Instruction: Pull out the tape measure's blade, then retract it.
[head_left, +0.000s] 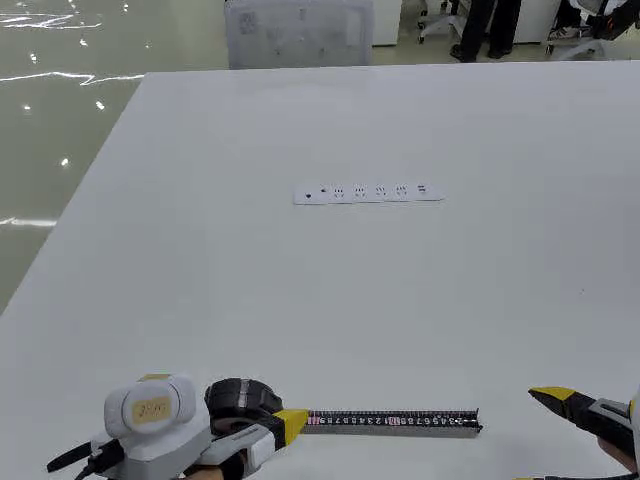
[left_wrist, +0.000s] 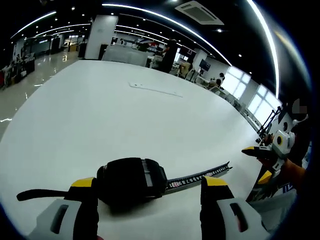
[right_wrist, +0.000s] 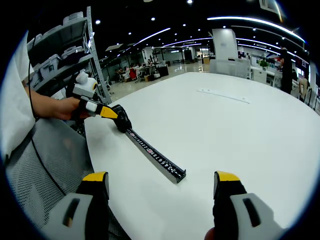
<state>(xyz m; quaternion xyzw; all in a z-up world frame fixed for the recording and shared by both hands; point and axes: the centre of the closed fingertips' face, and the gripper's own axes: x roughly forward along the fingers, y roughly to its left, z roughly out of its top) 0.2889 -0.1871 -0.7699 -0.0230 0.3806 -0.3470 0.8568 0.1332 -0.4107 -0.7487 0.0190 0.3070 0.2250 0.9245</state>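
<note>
In the head view, the left gripper (left_wrist: 148, 181) hides part of the round black tape measure case (head_left: 240, 398) by the white table's (head_left: 300, 300) near edge. The picture's right edge cuts off the right gripper (right_wrist: 161, 177). The numbers on the thin metal blade (head_left: 395, 421) are too small to read.

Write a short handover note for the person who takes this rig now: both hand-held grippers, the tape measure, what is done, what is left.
Left hand-held gripper: open, its jaws stand on either side of the black round tape measure case, not closed on it.
Right hand-held gripper: open, empty, apart from the blade's end.
Dark numbered blade: partly out, lying flat on the white table.
Done: blade pulled out.
Left: retract it into the case.
</note>
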